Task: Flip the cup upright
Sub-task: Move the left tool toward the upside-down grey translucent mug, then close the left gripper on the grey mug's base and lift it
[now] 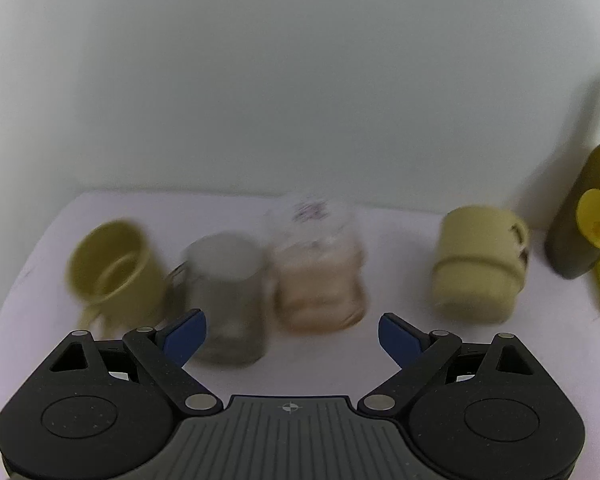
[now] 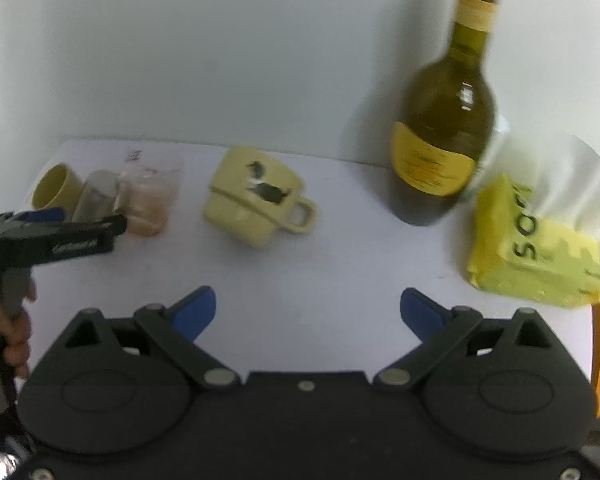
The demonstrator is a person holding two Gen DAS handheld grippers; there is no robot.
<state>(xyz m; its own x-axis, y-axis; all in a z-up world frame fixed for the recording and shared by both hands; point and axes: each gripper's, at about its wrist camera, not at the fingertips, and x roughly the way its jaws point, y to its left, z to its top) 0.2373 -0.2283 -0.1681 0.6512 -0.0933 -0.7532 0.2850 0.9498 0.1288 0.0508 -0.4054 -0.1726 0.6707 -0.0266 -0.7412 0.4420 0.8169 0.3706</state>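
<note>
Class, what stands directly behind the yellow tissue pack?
A green wine bottle stands upright behind the tissue pack. The pack's white tissue covers the bottle's lower right side.

Left gripper [image 1: 292,334], right gripper [image 2: 308,310]: jaws apart

Bystanders on the white bench [image 2: 300,280]

At far left a yellow-green mug [image 2: 56,186] lies on its side, mouth toward the viewer, with a clear glass mug [image 1: 226,296] just beside it and a clear jar [image 1: 320,272] of pinkish contents next along. Far right, a dark green wine bottle [image 2: 448,120] stands upright near the wall, a yellow tissue pack [image 2: 532,240] just beside it.
</note>
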